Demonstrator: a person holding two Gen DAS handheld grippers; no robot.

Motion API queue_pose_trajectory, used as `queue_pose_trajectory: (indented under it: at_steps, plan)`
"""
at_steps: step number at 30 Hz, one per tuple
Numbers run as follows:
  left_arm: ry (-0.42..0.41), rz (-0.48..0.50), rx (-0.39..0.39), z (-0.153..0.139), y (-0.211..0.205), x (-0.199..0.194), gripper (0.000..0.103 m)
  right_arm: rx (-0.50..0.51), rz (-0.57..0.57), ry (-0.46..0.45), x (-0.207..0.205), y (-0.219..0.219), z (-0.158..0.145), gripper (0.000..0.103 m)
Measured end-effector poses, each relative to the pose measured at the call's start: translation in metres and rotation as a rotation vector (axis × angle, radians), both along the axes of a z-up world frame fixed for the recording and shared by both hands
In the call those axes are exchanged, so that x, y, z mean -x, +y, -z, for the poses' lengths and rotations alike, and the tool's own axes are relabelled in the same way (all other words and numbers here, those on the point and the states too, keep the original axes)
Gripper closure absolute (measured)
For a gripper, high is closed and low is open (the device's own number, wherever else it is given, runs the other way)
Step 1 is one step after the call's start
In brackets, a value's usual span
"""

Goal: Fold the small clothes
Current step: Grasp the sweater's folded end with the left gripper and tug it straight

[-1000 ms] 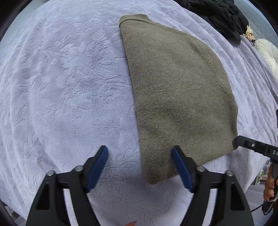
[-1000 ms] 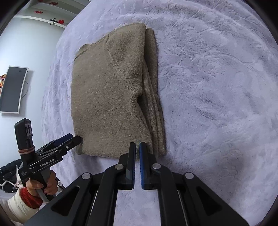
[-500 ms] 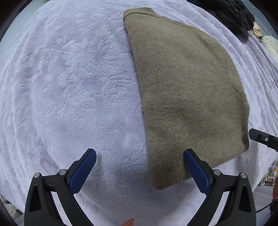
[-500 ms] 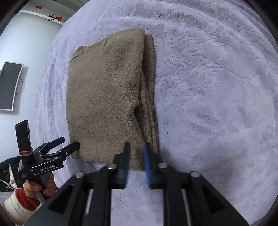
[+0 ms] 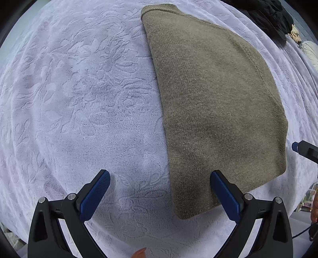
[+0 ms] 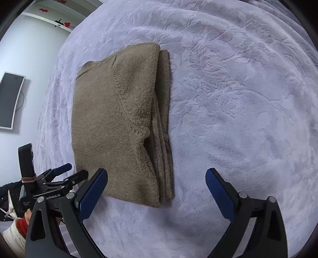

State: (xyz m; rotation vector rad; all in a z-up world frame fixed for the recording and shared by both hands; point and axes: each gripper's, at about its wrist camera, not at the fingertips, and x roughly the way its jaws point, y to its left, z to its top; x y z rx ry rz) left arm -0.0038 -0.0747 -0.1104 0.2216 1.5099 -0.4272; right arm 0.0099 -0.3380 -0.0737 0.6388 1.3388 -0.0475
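Lying folded on the pale embossed blanket [image 6: 238, 99], the olive knit sweater [image 6: 119, 123] showed loose stacked layers along one edge. Both claws gaped empty: the left gripper [image 5: 160, 195] straddled its near corner, while the right gripper [image 6: 157, 193], jaws just sprung apart, bracketed the near edge. Pinching only the top layer would likely unravel the fold; catching the plush blanket would drag it.

The dark clothing [image 5: 272, 15] at the bed's far right corner was cut off by the frame, and the wall-mounted screen [image 6: 10, 101] ran past the left edge.
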Motion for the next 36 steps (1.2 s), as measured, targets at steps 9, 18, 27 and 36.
queue_pose_trajectory:
  at_steps: [9, 18, 27, 36]
  plan:
    - [0.060, -0.016, 0.162, 0.004, 0.008, -0.019, 0.002, -0.065, -0.020, -0.040, -0.019, -0.012, 0.001, 0.003]
    - [0.139, 0.055, 0.354, 0.021, -0.015, -0.049, 0.002, -0.405, -0.035, -0.114, -0.081, -0.042, 0.046, 0.003]
    - [0.193, 0.009, 0.430, 0.035, -0.049, -0.058, 0.002, -0.526, -0.027, -0.113, -0.119, -0.046, 0.079, 0.004]
    - [0.132, 0.009, 0.422, 0.017, -0.050, -0.058, 0.050, -0.498, 0.000, -0.113, -0.115, -0.029, 0.057, 0.063]
